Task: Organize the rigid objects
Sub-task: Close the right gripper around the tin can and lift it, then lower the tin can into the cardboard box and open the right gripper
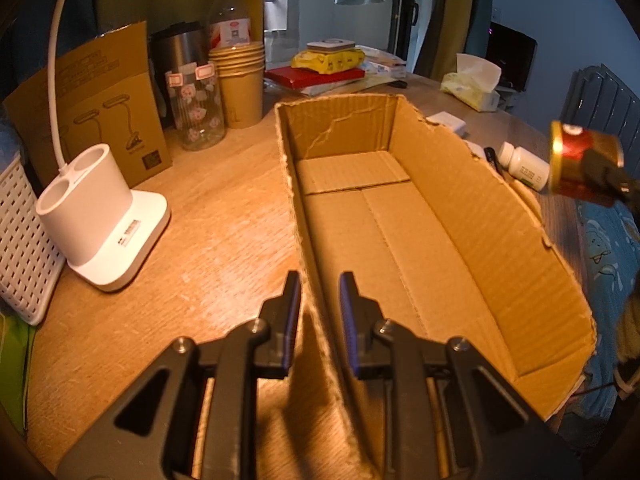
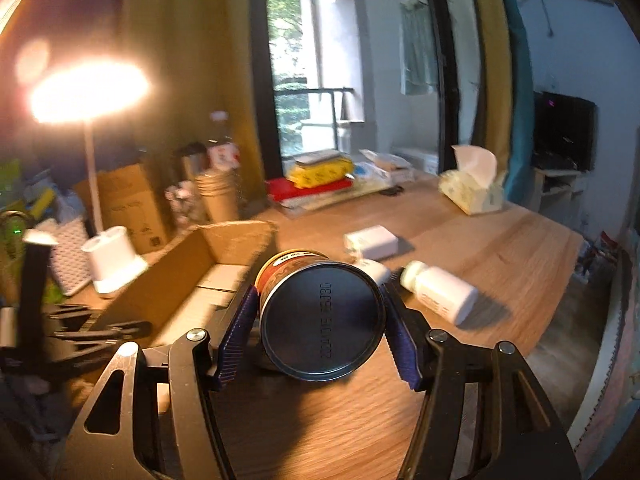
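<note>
An open cardboard box (image 1: 460, 220) lies on the wooden table; nothing shows inside it. My left gripper (image 1: 320, 292) straddles the box's near left wall, fingers closed on it. My right gripper (image 2: 318, 300) is shut on a red and gold tin can (image 2: 320, 320), held on its side above the table, its dark base toward the camera. The can also shows in the left wrist view (image 1: 580, 160), beyond the box's right wall. A white pill bottle (image 2: 440, 294) lies on its side right of the box, also in the left wrist view (image 1: 524, 164).
A white lamp base (image 1: 100, 220), white basket (image 1: 24, 240), flowered glass jar (image 1: 198, 108), paper cups (image 1: 240, 84) and a brown carton (image 1: 100, 100) stand left of the box. A white adapter (image 2: 372, 242), tissue box (image 2: 472, 188) and stacked books (image 2: 312, 184) lie beyond.
</note>
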Demonstrator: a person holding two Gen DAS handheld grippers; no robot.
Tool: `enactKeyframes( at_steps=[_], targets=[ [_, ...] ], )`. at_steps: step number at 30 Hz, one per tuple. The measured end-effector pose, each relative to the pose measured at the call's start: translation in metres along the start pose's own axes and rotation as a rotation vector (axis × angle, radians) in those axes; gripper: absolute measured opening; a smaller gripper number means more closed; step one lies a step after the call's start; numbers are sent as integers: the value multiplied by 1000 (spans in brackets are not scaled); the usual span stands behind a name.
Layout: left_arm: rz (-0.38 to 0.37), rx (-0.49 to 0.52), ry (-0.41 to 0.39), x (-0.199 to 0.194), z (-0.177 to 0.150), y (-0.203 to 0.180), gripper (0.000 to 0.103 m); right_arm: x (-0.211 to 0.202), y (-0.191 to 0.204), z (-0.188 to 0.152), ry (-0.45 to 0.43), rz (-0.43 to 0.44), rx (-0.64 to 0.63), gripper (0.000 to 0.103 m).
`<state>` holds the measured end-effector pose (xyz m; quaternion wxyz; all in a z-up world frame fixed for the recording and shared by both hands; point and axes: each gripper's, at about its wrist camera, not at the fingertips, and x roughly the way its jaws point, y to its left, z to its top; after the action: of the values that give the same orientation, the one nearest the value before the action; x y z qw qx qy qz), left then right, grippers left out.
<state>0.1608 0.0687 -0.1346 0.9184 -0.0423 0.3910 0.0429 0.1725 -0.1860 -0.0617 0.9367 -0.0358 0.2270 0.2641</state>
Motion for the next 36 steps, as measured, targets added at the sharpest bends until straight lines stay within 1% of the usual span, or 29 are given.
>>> enactKeyframes(
  at_steps=[6,13,15,17,22,27,32,36],
  targets=[
    [2,0,-5,-1,0,0,20,-24,37,6,-21,83,-44,65],
    [8,5,-17,-3,-1,-1,20,-27,69,-4,13,144,-83,64],
    [10,7,-20,-4,-1,-2,20,-25,75,-7,34,152,-94,63],
    [11,8,-23,-4,-1,-3,20,-23,79,-11,41,142,-111,63],
    [12,9,-23,-4,-1,-3,20,-24,85,-10,43,147,-120,62],
    [11,10,-23,-4,-1,-3,20,-31,99,-5,24,174,-157,62],
    [10,9,-23,-4,-1,-3,20,-24,112,-10,52,193,-195,62],
    [10,8,-22,-4,-1,-3,20,-13,112,-14,89,193,-192,62]
  ],
)
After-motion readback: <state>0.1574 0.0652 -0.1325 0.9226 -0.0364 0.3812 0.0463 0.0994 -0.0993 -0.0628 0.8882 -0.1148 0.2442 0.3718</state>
